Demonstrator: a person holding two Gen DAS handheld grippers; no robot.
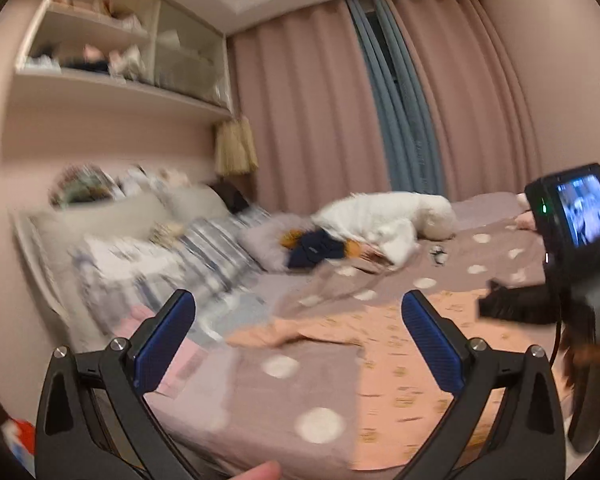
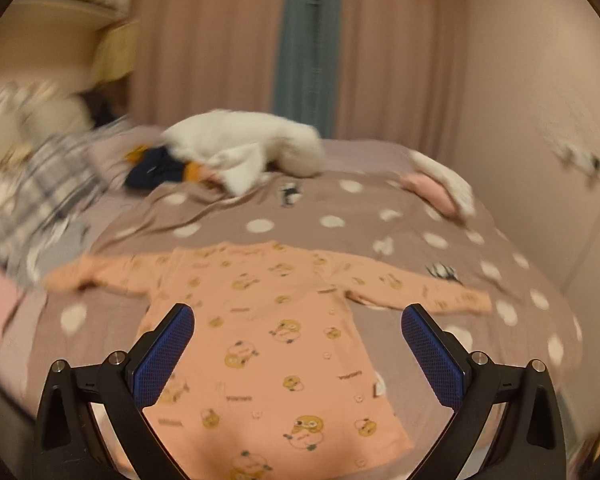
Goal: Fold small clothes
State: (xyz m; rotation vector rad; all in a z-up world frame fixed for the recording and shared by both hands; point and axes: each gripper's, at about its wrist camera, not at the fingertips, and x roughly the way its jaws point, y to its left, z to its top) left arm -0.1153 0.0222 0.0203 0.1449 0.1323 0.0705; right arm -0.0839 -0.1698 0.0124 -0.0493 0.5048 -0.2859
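Note:
A small peach long-sleeved top [image 2: 268,344] with yellow cartoon prints lies spread flat on the bed, sleeves out to both sides. My right gripper [image 2: 298,344] is open and empty, hovering above the top's body. In the left wrist view the same top [image 1: 404,360] lies to the right, its left sleeve rumpled. My left gripper [image 1: 298,340] is open and empty above the bedspread left of the top. The right gripper's body with its lit screen [image 1: 580,240] shows at the right edge of the left wrist view.
The mauve bedspread [image 2: 332,222] has white dots. A white plush toy [image 2: 244,148] and dark clothes [image 2: 156,170] lie at the far side. Pink and white items [image 2: 440,188] lie far right. Striped pillows [image 1: 204,248] sit left, shelves [image 1: 112,92] above, curtains [image 1: 320,112] behind.

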